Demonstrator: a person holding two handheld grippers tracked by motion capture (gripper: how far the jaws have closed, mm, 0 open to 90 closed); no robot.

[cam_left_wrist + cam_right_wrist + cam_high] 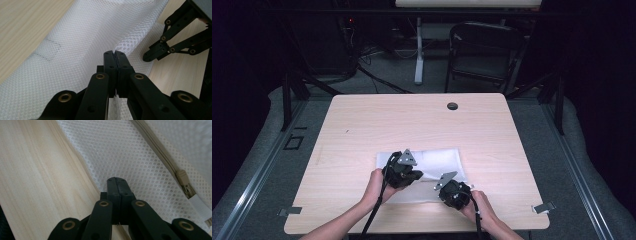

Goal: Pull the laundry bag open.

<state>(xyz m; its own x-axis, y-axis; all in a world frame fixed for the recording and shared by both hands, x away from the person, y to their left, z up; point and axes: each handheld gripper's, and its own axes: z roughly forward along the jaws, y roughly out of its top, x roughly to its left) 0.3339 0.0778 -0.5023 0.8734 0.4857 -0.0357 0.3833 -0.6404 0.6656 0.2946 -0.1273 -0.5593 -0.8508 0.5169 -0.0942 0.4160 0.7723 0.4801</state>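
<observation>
Mesh bag (pixel 432 167) flat on table (pixel 362 125), pinched by left gripper (pixel 115 53); right gripper (pixel 116 179) closed at its edge, hold unclear. Could slip out or snag at zipper (pixel 160 150) if tugged unevenly.

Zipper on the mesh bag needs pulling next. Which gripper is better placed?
Right, probably. The zipper pull lies just beside the right gripper. The left gripper is shut on a fold of the mesh bag.

Nothing to read here, folks: no lettering, label, brand or number on the white mesh bag (pixel 82 32) at frame centre, and none on the bare wooden table (pixel 362 125) around it either
</observation>
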